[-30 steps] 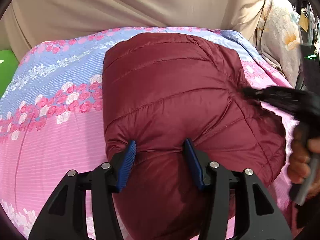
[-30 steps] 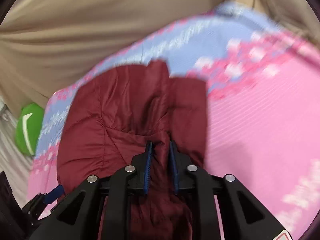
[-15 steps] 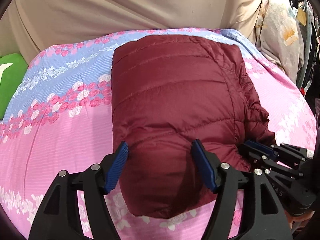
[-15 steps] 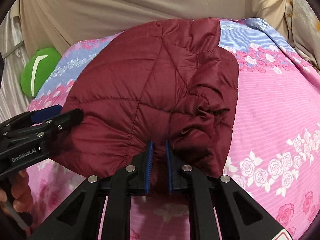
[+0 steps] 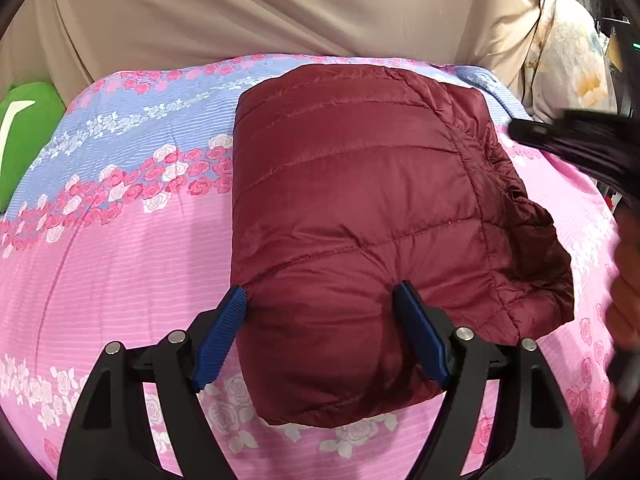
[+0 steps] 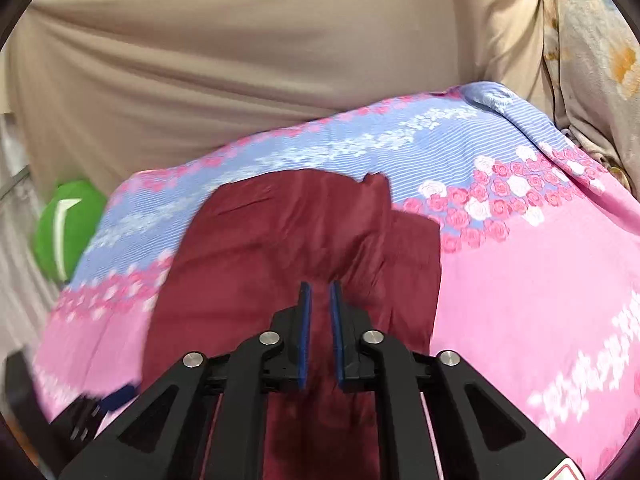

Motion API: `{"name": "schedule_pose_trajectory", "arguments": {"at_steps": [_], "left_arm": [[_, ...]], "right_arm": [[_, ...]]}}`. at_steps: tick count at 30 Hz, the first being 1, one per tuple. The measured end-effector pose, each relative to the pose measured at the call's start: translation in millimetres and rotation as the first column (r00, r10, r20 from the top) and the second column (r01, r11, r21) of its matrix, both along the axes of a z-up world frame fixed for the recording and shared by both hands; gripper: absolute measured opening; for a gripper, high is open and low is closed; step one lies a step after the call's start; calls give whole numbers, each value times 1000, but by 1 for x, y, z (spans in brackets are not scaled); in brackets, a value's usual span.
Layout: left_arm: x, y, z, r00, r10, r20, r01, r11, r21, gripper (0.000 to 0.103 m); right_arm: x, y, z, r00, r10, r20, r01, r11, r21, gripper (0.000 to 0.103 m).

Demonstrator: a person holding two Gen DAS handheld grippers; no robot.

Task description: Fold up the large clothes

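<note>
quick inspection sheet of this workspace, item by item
surface: bed under a pink and blue rose-print sheet.
job's things: maroon quilted puffer jacket folded into a compact block, its gathered edge bunched on one side.
clutter: green item at the bed's far edge.
grippers: left gripper opening, jaws astride the jacket's near end; right gripper nearly shut over the jacket, closing, grip unclear through blur.
cables: nothing seen.
surroundings: beige cloth behind the bed; pale floral fabric beside it.
</note>
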State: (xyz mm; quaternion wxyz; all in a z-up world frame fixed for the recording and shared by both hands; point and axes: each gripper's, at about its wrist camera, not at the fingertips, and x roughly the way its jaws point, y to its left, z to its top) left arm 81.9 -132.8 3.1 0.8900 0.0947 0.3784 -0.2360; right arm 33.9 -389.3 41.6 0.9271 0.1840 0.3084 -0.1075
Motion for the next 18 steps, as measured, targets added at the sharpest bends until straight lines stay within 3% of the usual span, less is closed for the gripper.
{"name": "schedule_pose_trajectory", "arguments": {"at_steps": [2, 4, 5, 7, 12, 13, 15, 18], "left_arm": [[1, 0, -2, 1000, 1, 3, -1, 1000, 4, 78], [2, 1, -4, 1000, -3, 1, 3, 1000, -4, 85], [3, 1, -5, 1000, -11, -6, 11, 1000, -19, 85], [6, 1, -8, 999, -21, -32, 20, 999, -34, 86], [11, 2, -15, 998, -8, -60, 6, 999, -32, 86], [11, 3, -15, 998, -7, -60, 5, 999, -33, 86], [11, 5, -15, 998, -3, -64, 0, 999, -38, 86], [12, 5, -16, 998, -4, -64, 2, 999, -39, 86]], "right_arm": [[27, -13, -21, 996, -56, -65, 55, 998, -11, 3], [45, -30, -58, 988, -58, -143, 66, 996, 56, 0], [50, -36, -78, 987, -51, -151, 64, 994, 88, 0], [47, -38, -87, 989, -61, -138, 70, 995, 67, 0], [36, -32, -73, 984, -107, -143, 115, 992, 52, 0], [28, -29, -65, 986, -106, -126, 115, 991, 63, 6], [3, -14, -46, 996, -45, -78, 52, 995, 91, 9], [-33, 7, -37, 997, 10, -75, -5, 998, 60, 9]]}}
